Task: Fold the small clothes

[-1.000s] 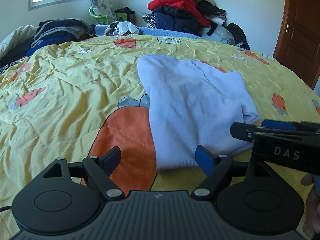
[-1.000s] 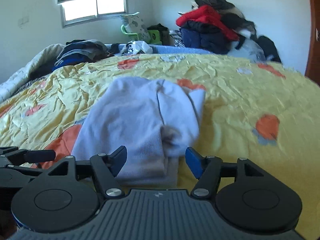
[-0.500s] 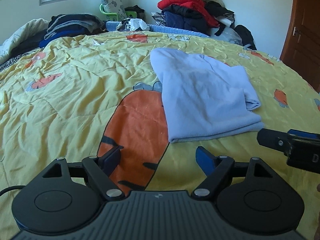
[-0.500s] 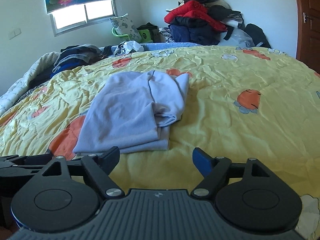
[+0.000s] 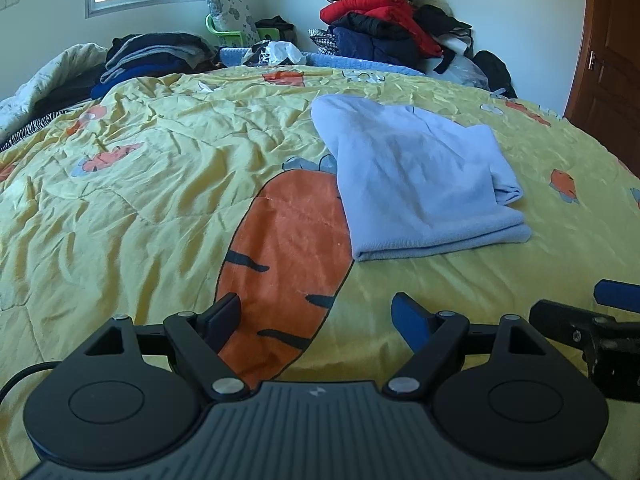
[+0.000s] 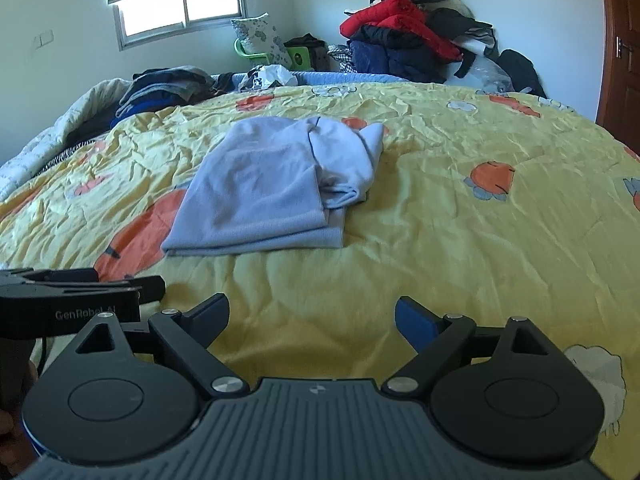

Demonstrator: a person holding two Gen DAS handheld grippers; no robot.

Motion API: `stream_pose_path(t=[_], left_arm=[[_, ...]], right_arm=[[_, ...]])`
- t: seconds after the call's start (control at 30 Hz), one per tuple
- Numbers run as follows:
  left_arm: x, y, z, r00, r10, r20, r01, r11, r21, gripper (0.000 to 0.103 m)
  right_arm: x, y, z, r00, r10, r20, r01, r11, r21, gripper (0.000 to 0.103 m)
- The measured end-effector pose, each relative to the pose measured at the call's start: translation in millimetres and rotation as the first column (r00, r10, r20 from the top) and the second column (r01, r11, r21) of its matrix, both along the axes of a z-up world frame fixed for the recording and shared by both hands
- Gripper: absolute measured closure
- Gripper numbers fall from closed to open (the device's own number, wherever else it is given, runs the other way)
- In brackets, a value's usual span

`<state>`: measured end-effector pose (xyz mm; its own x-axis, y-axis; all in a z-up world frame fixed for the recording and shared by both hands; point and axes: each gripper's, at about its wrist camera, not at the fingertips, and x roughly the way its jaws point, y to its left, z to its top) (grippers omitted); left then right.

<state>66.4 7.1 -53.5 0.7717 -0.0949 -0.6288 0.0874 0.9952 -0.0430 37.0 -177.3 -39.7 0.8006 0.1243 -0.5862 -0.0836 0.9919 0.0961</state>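
Observation:
A light blue garment [image 5: 416,184] lies folded on the yellow carrot-print bedspread [image 5: 160,184]; in the right wrist view it [image 6: 272,192] sits ahead and left of centre. My left gripper [image 5: 316,320] is open and empty, above the bedspread well short of the garment's near hem. My right gripper [image 6: 312,320] is open and empty, also short of the garment. Each gripper shows at the edge of the other's view: the right one [image 5: 592,320], the left one [image 6: 80,292].
A pile of red, dark and black clothes [image 5: 392,28] stands at the far right of the bed. A stack of dark folded clothes [image 5: 152,56] lies at the far left. A green chair with a cushion [image 5: 232,20] stands under the window. A brown door [image 5: 608,48] is on the right.
Both grippers have drawn back from the garment, whose near hem was between their fingers a second ago. The garment lies where it was, folded.

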Motion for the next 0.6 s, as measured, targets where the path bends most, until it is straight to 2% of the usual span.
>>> stream_pose_path(t=[0.3, 0.43, 0.6], left_arm=[[-9.7, 1.2, -5.3, 1.000, 0.005, 0.029, -0.005, 1.000, 0.017, 0.013], [-13.2, 1.0, -8.7, 0.999, 0.012, 0.045, -0.013, 0.999, 0.035, 0.005], [-13.9, 2.4, -10.0, 0.999, 0.021, 0.042, -0.022, 0.999, 0.025, 0.002]], right_arm=[[-11.9, -2.3, -5.6, 1.000, -0.009, -0.002, 0.009, 0.999, -0.032, 0.007], [-14.2, -5.0, -6.6, 1.000, -0.015, 0.001, 0.015, 0.999, -0.030, 0.007], [-16.4, -6.0, -9.1, 1.000, -0.018, 0.003, 0.018, 0.999, -0.040, 0.006]])
